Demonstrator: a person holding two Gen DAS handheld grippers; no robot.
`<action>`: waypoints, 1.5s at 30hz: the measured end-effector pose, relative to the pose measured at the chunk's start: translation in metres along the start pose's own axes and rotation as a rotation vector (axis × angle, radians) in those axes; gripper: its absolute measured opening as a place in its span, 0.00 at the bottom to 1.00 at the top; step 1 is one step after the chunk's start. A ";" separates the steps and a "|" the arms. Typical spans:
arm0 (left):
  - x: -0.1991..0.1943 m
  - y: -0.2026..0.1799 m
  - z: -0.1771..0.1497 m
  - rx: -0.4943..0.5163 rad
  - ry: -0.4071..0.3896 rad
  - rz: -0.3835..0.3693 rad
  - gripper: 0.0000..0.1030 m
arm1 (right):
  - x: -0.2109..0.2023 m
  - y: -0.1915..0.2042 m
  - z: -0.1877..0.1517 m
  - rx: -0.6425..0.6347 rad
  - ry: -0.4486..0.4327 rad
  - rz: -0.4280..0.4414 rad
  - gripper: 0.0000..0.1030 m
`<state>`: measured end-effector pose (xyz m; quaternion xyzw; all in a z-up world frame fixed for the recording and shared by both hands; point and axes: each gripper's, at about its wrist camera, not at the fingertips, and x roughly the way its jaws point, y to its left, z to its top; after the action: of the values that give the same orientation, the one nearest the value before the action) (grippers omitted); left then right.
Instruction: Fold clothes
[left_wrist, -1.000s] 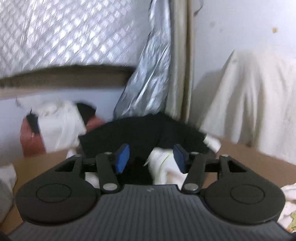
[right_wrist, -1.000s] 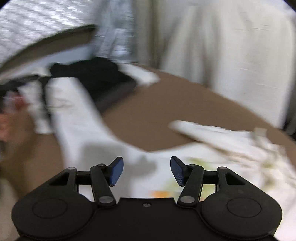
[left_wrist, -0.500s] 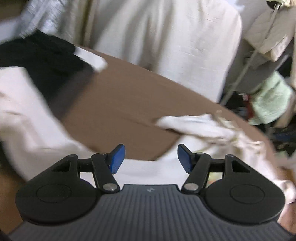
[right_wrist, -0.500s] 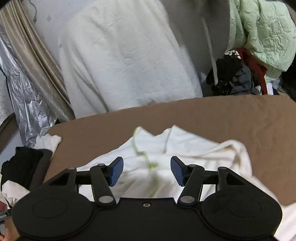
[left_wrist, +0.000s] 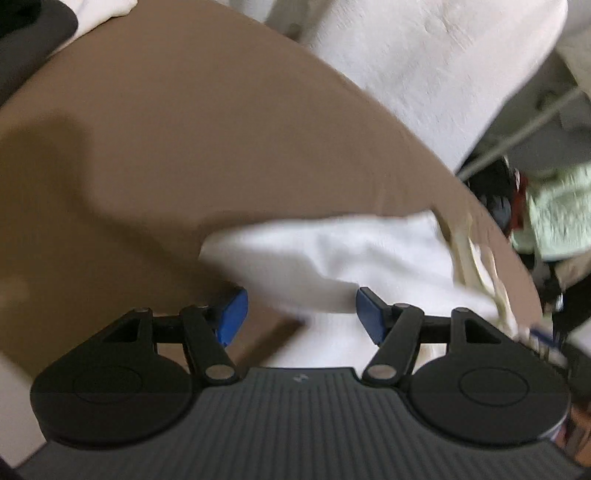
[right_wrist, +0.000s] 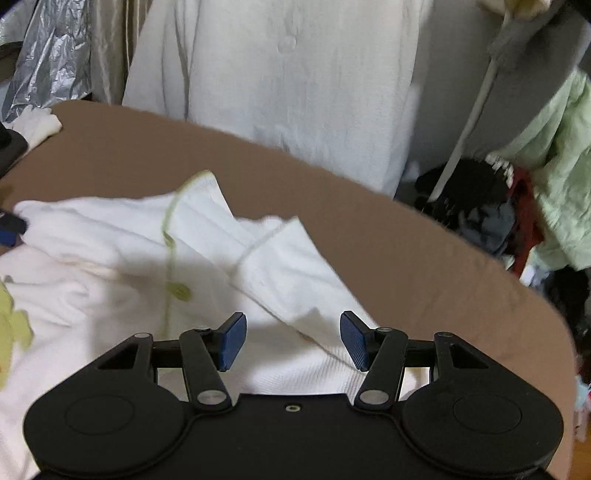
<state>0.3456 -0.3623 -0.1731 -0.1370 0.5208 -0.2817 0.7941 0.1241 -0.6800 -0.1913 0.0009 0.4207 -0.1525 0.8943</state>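
With both tongs spread and nothing between their blue pads, I hold the left gripper (left_wrist: 298, 314) over the near edge of a white sleeve (left_wrist: 325, 254), and the right gripper (right_wrist: 291, 338) over the other sleeve (right_wrist: 291, 266) of the same garment. It is a white knit cardigan (right_wrist: 110, 258) with pale green trim (right_wrist: 170, 210) along its front edge and a green button (right_wrist: 179, 291). It lies rumpled and partly spread on the brown table (right_wrist: 369, 236), collar end away from me, both sleeves bunched across the body.

I judge the knit light, soft and limp: it will sag and stretch from any single pinch, and the ribbed weave should grip the pads well enough. Nothing here looks fragile except the button, which I would keep out of the jaws. The best holds look like the sleeve cuff or the shoulder seam, where the cloth is doubled. Whether this rumple is a fold coming undone or one being made, I cannot tell. Beyond the table hang a white shirt (right_wrist: 280, 74) and a green jacket (right_wrist: 554, 166).
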 end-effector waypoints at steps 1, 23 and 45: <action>0.008 0.001 0.002 -0.003 -0.031 -0.007 0.66 | 0.006 -0.005 -0.003 0.014 -0.001 0.004 0.60; 0.012 -0.032 -0.009 0.143 -0.078 0.092 0.84 | 0.018 -0.102 0.003 0.418 -0.157 0.078 0.08; 0.003 -0.120 0.075 0.519 -0.368 0.102 0.06 | -0.036 -0.105 0.054 0.272 -0.373 -0.231 0.04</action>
<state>0.3781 -0.4661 -0.0826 0.0477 0.2853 -0.3352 0.8966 0.1144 -0.7773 -0.1167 0.0448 0.2215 -0.3065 0.9246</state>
